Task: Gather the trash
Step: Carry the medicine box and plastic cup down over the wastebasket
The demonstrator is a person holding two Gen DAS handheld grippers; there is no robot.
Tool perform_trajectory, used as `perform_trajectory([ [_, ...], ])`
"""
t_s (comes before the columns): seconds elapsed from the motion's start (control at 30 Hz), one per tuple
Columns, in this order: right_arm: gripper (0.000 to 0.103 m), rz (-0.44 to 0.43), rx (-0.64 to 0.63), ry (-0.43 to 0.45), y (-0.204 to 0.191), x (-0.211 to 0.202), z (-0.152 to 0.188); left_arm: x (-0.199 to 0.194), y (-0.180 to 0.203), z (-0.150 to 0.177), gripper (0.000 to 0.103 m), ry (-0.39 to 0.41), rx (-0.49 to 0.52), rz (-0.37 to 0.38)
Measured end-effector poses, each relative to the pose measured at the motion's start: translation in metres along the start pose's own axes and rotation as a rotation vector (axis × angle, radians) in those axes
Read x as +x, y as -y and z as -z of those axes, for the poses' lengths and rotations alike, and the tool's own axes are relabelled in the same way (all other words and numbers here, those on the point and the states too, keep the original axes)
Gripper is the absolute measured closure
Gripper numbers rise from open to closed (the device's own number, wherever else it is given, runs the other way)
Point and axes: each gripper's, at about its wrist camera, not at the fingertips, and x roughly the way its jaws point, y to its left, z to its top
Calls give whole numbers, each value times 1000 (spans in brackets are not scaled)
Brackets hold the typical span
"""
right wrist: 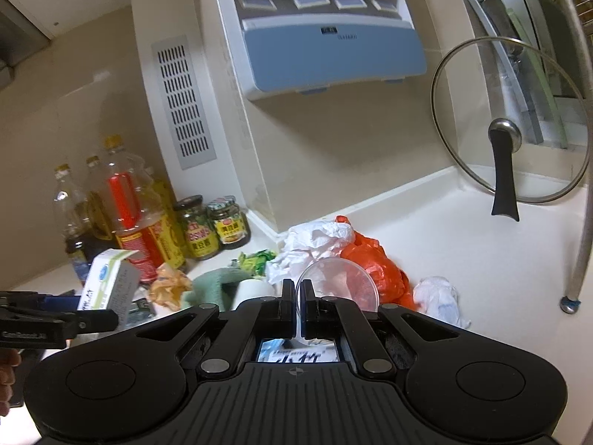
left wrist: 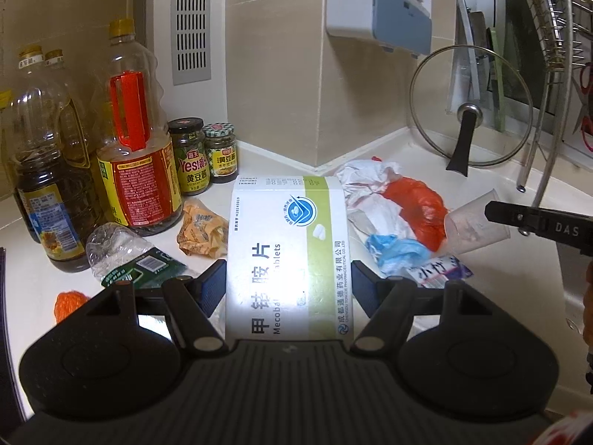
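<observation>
A: Where do the two claws stand, and on what?

B: The left gripper (left wrist: pixel 289 278) clamps a white-and-green tablet box (left wrist: pixel 289 244) across its width, lifted clear of the counter (left wrist: pixel 519 296). The right gripper (right wrist: pixel 297 307) is clenched on the rim of a clear plastic cup (right wrist: pixel 339 282), held above the trash pile.

A: What room lies around the box?

B: Left of the box, a crushed water bottle (left wrist: pixel 122 252) and a yellow wrapper (left wrist: pixel 202 230) lie on the counter; behind these stand oil bottles, at least three, and two jars (left wrist: pixel 202 152). Right of the box sit white tissue (left wrist: pixel 370 181), one orange bag (left wrist: pixel 418 204), one blue scrap (left wrist: pixel 393 250). Beyond the pile, the counter is bare up to a glass lid (left wrist: pixel 470 107) leaning at the wall, and a metal rack leg (left wrist: pixel 526 170) bounds the far right

A: Any further trash?

B: From the right wrist, one more tissue wad (right wrist: pixel 441 300) lies right of the orange bag
</observation>
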Motion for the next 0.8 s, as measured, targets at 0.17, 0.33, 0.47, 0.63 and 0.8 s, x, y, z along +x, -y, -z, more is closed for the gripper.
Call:
perform_trajectory([
  [0.17, 101, -27, 5, 5, -5, -39, 8, -24, 16, 12, 34, 3, -3, 6],
  [0.33, 101, -58, 8, 0, -12, -76, 19, -51, 35, 27, 34, 1, -9, 14],
  [0.47, 101, -91, 14, -12, -19, -106, 30, -74, 50, 44, 34, -6, -21, 17],
  [0.63, 101, -129, 24, -45, -28, -133, 50, -96, 63, 69, 34, -35, -51, 24],
  [0.8, 101, -160, 32, -101, -38, -150, 73, -110, 70, 97, 34, -79, -81, 19],
])
